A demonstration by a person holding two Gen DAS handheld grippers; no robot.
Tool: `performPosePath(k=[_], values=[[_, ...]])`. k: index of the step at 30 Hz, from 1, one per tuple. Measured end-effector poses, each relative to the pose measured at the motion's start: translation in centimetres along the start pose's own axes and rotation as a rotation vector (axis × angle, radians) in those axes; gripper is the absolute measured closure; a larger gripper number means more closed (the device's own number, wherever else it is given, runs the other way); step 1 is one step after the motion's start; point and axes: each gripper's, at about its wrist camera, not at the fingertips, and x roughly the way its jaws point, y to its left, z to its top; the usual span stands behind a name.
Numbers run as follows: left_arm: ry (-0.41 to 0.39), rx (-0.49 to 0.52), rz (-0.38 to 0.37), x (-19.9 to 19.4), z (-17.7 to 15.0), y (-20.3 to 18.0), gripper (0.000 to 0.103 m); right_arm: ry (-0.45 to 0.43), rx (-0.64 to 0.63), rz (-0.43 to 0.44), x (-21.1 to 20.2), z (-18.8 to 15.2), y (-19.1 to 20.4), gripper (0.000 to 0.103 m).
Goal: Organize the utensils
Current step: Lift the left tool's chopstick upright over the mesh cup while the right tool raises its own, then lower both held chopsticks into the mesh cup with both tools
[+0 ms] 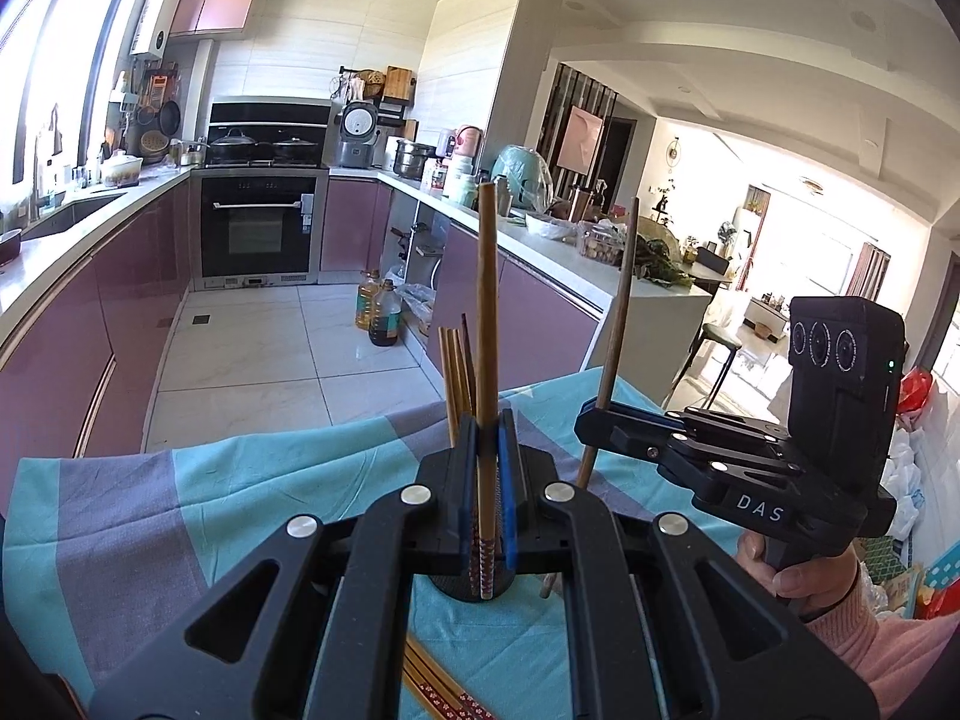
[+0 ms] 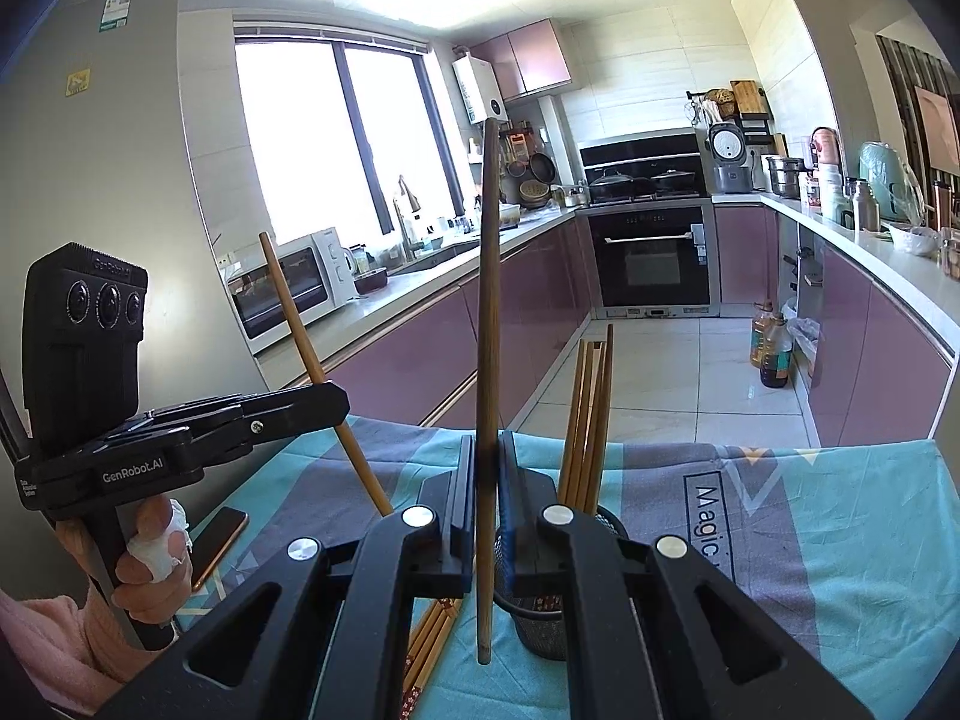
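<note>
My left gripper (image 1: 487, 480) points level, jaws pinched on an upright light-brown chopstick (image 1: 487, 360) whose patterned tip dips into the black mesh holder (image 2: 540, 624) just below. My right gripper (image 2: 487, 480), beside it, clamps a darker chopstick (image 2: 489, 360), standing near-vertical just left of the holder.

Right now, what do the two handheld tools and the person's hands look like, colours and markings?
Both tools are matte black with silver round bolts and blue pads inside the fingers. The right tool reads "DAS" in white and carries a black three-lens camera block with a green light. The left tool reads "GenRobot.AI". The left hand has a white bandage on one finger, and pink knit sleeves cover both wrists.
</note>
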Motion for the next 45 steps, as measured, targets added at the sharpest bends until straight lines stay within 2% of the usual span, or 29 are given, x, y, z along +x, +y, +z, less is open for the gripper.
performPosePath(k=[12,20,35,45], values=[[-0.046,0.024,-0.005,-0.8,1.0,-0.5,0.096,-0.045,0.0,-0.011,0.2,2.1,-0.5,0.097],[-0.057,0.035,0.0,-0.2,0.9,-0.8,0.096,-0.043,0.011,-0.03,1.2,2.1,-1.0,0.097],[0.015,0.05,0.04,0.7,-1.4,-1.5,0.096,-0.003,0.055,-0.09,3.3,0.8,-3.1,0.097],[0.06,0.05,0.058,1.1,-2.0,-1.4,0.096,0.02,0.039,-0.12,3.9,-0.2,-2.7,0.097]])
